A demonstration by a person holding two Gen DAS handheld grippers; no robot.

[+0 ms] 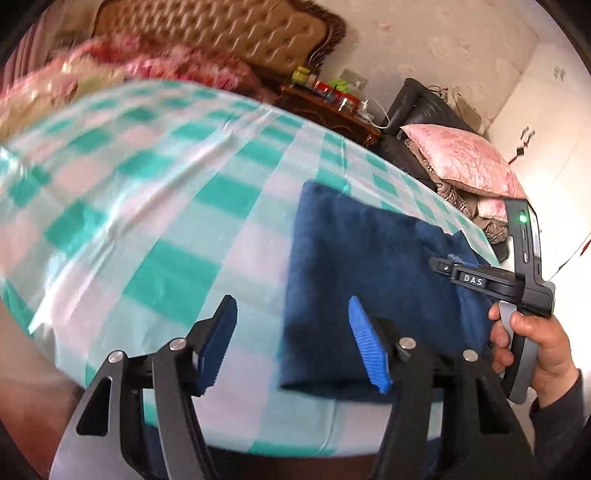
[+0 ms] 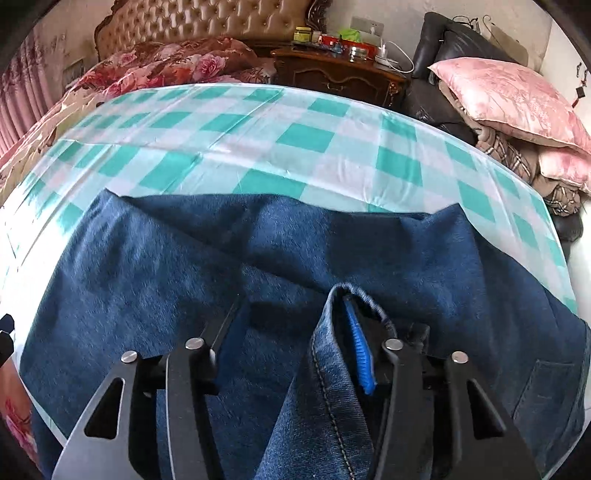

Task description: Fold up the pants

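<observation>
- My right gripper (image 2: 291,301) stood about half open. A raised fold of the pants (image 2: 147,277), stitched seam showing, lay against its right pad. The left pad stood clear of the fold, so I judged nothing was clamped yet; the fold sat there ready to be pinched and carried over.
- My left gripper (image 1: 291,306) was also about half open and held nothing. It hung over the near edge of the checked sheet (image 1: 166,221), at the near left corner of the denim, likely lining up for a matching grab.
- 1 hand (image 1: 535,350) showed in the left wrist view, wrapped around the right tool's handle to work its trigger.
- The pants lay flat along the near edge of the sheet, toward its right edge, already doubled into a broad block. I judged that at least 1 more fold remained.
- The sheet was spread over the bed, presumably to give a smooth surface for folding.
- Count: 1 pair of pants, 2 grippers, 4 fingers, 1 checked sheet.
- Beyond the far edge of the sheet lay 1 floral quilt (image 2: 177,62), pushed back out of the way.
- Farthest off: 1 tufted headboard (image 2: 207,22), 1 cluttered nightstand (image 2: 332,74) and 2 pink pillows (image 2: 509,96) stacked past the far right corner.
</observation>
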